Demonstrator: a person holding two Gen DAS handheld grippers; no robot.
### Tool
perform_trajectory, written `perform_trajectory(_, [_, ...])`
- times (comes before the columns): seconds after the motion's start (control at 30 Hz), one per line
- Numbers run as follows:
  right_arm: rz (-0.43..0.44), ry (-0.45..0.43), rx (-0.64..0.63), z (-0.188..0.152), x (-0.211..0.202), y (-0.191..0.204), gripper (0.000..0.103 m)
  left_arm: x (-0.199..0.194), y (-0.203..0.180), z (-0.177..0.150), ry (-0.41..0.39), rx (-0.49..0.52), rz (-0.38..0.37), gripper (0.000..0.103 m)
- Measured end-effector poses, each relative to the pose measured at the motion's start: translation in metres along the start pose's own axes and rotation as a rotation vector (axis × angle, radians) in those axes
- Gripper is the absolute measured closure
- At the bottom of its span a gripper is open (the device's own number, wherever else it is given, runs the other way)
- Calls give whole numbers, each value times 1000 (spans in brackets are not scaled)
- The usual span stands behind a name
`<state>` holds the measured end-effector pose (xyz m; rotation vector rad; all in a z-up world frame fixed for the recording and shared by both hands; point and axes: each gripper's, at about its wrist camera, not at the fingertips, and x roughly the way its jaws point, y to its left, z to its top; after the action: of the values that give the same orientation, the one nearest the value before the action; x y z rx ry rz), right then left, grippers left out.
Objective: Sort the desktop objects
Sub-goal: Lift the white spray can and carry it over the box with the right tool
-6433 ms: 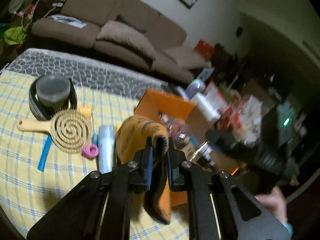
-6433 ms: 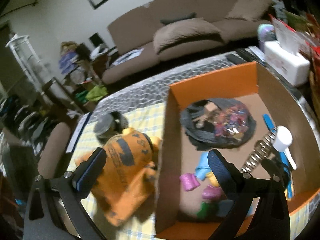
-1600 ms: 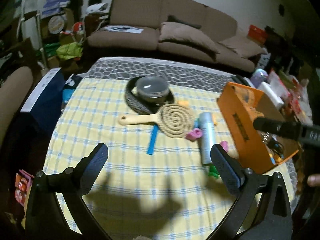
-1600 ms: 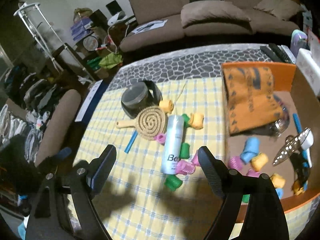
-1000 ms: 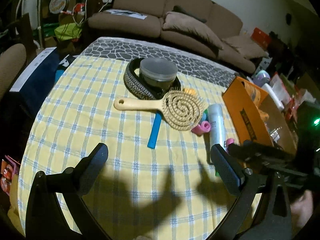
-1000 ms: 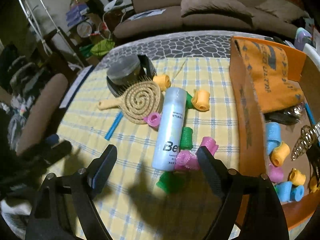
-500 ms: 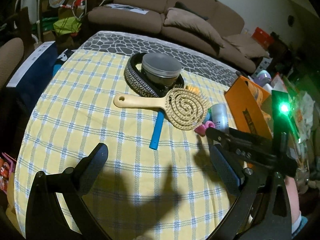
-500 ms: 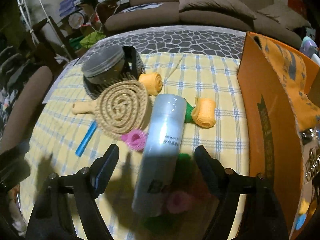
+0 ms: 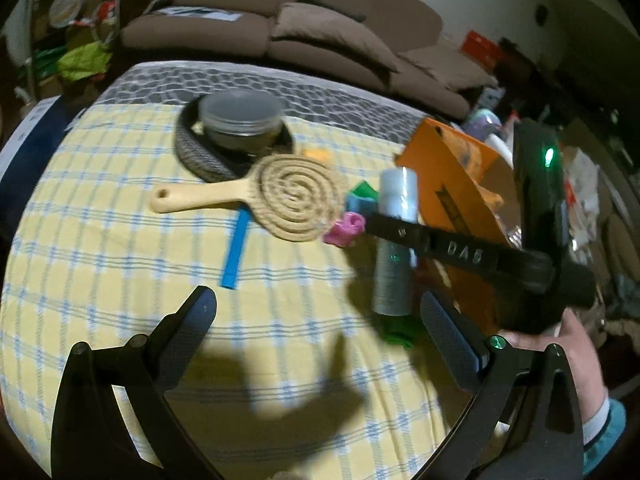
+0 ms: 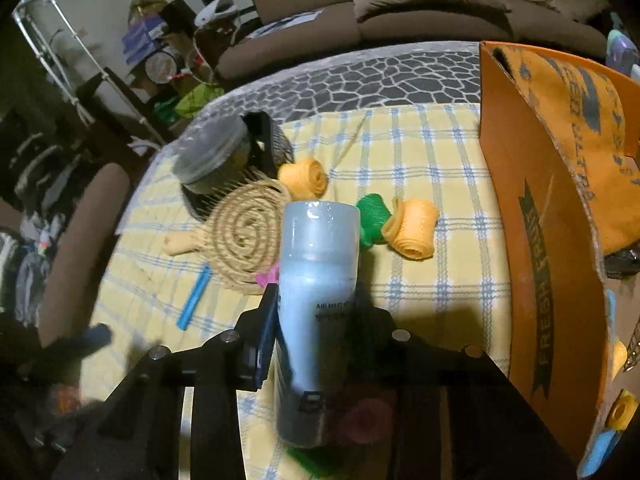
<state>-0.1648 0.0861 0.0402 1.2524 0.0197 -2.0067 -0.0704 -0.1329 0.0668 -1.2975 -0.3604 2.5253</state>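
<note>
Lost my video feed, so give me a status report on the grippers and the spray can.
Right gripper just closed on spray can, can still lying on tablecloth. Left gripper open, empty. Hair rollers crowd the can.

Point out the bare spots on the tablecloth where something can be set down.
Bare cloth lies near the left tongs, short of the blue strip, and left of the brush handle. A narrower strip runs along the orange box. Crowded: around the spray bottle, which the right tongs have just closed on, with rollers alongside.
</note>
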Motion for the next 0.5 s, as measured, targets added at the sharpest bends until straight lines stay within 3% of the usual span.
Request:
perform_trajectory(0.17, [128,-20,64,3,-19,-3,69,9,-18,-3,-1,65,-27,1])
perform_trajectory(0.37, [223,-5,79,0,-27,2,69,22,-46,-10,-51,256,104,2])
perform_trajectory(0.5, [248,11,52,-4,-30,10,69,27,-49,-11,-73,295,119,4])
